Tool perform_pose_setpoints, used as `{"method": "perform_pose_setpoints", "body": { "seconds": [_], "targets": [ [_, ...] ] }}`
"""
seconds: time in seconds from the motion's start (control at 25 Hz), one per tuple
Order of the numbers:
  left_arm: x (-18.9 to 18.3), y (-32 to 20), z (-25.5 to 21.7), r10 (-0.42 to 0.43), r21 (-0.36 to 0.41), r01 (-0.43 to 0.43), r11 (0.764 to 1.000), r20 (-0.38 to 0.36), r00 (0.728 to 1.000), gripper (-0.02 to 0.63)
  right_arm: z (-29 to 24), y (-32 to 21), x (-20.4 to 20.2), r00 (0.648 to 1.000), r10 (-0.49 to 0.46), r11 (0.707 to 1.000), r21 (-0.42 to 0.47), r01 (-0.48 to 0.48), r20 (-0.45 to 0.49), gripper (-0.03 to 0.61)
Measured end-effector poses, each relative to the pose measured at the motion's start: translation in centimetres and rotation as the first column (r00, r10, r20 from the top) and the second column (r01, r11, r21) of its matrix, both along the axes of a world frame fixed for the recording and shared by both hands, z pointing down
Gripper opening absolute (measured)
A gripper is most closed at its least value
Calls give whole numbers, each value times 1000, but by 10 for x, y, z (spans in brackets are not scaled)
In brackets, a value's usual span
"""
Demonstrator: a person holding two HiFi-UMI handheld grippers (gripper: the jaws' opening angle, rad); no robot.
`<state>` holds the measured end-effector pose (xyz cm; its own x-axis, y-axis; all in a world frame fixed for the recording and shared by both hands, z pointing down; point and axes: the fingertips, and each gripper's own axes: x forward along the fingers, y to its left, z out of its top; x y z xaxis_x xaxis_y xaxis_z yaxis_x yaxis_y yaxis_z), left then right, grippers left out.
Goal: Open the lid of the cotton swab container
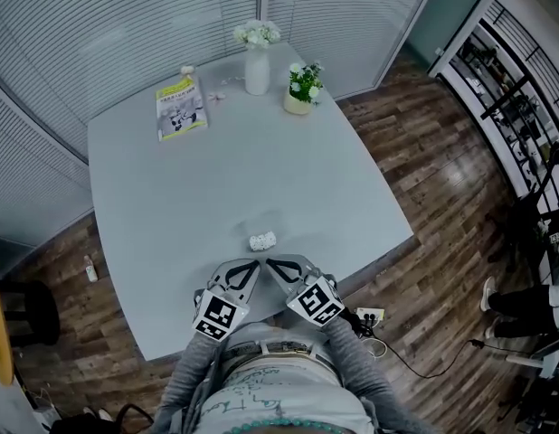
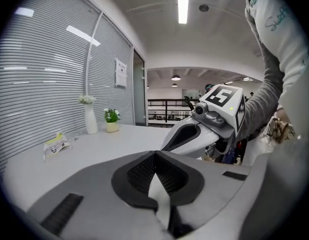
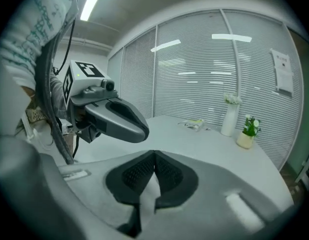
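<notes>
- Nearest the head camera, the person's grey sleeves (image 1: 194, 369) lead down to the two grippers, which are angled towards each other over the near table edge.
- The left gripper (image 1: 255, 264) is clenched: its own view shows the black pads (image 2: 144, 171) pressed tip to tip with nothing between them.
- The cotton swab container (image 1: 262, 240) lies on the table just ahead of both sets of jaw tips, apart from them. Its long axis runs roughly left to right, and it is too small to tell which way the lid faces.
- The right gripper (image 1: 270, 262) is likewise clenched on nothing, pads (image 3: 167, 173) together.
- Only the head view shows the container. Each gripper view shows the other gripper beside its jaws, plus a ceiling light strip (image 2: 182, 3).
- The grey table (image 1: 171, 206) carries a booklet (image 1: 180, 107), a white vase (image 1: 257, 69) and a potted plant (image 1: 303, 89) far beyond the jaws. There are blinds (image 1: 126, 25) behind the table and a wood floor (image 1: 424, 269) to the right.
</notes>
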<state>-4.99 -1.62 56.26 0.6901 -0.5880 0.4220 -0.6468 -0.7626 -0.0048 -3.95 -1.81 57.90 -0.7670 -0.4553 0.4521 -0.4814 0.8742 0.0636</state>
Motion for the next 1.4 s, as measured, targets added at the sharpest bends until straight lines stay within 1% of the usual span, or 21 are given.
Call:
{"method": "perform_pose_setpoints", "body": {
  "seconds": [0.08, 0.2, 0.36, 0.48, 0.72, 1.0, 1.24, 1.4],
  "targets": [
    [-1, -2, -14, -21, 30, 22, 999, -7, 1000, -2, -18, -2, -3, 999, 10, 1000, 25, -11, 36, 3],
    [2, -7, -41, -51, 88, 55, 995, -42, 998, -2, -48, -3, -8, 995, 25, 998, 61, -31, 99, 2],
    [-1, -8, -71, -107, 150, 116, 982, -62, 992, -2, -84, -4, -3, 984, 70, 991, 103, -87, 162, 2],
    [-2, -9, -91, -131, 180, 143, 973, -78, 988, -2, -111, -7, -1, 972, 104, 984, 121, -131, 209, 2],
    [-4, -9, -127, -159, 241, 178, 954, -96, 983, -2, -156, -10, 0, 953, 159, 966, 157, -204, 259, 2],
    [-6, -8, -147, -160, 273, 192, 943, -136, 978, -2, -174, -8, -9, 952, 158, 958, 193, -212, 261, 2],
    [-9, -9, -150, -162, 255, 202, 945, -169, 972, -2, -180, -7, -13, 951, 158, 957, 195, -213, 264, 2],
    [-9, -10, -150, -164, 257, 202, 945, -162, 973, -2, -183, -7, -12, 953, 156, 956, 203, -211, 258, 2]
  ]
}}
